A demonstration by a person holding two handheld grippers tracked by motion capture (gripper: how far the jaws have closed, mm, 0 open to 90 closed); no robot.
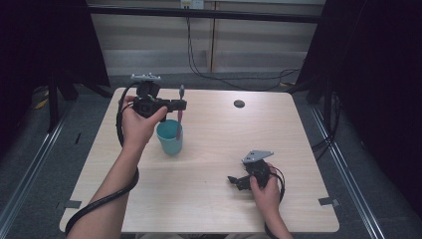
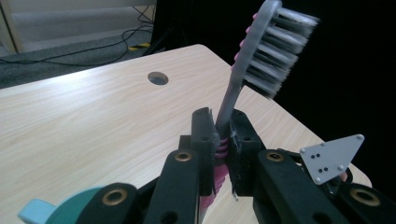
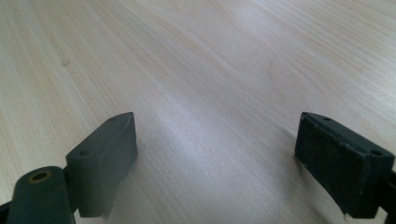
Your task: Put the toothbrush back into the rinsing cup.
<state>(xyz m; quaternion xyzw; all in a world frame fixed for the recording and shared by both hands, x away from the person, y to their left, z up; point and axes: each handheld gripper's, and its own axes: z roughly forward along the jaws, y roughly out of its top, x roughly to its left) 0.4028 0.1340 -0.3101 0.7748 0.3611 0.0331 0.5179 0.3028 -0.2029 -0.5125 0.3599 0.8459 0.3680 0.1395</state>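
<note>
A toothbrush (image 1: 181, 94) with a grey neck and pink handle stands upright, bristle head (image 2: 276, 49) on top. My left gripper (image 1: 179, 105) is shut on its handle, raised over a teal cup (image 1: 169, 139). The brush's lower end hangs at the cup's mouth. In the left gripper view the jaws (image 2: 223, 140) clamp the pink handle, with the cup's rim (image 2: 70, 210) just below. My right gripper (image 1: 235, 180) rests low on the table near the front right, open. Its two pads (image 3: 105, 154) stand wide apart over bare wood with nothing between them.
The light wooden table (image 1: 214, 204) has a round cable hole (image 1: 239, 103) near its far right side. Dark curtains flank the table and cables lie on the floor behind it. The right gripper's grey plate (image 2: 331, 156) shows beyond my left jaws.
</note>
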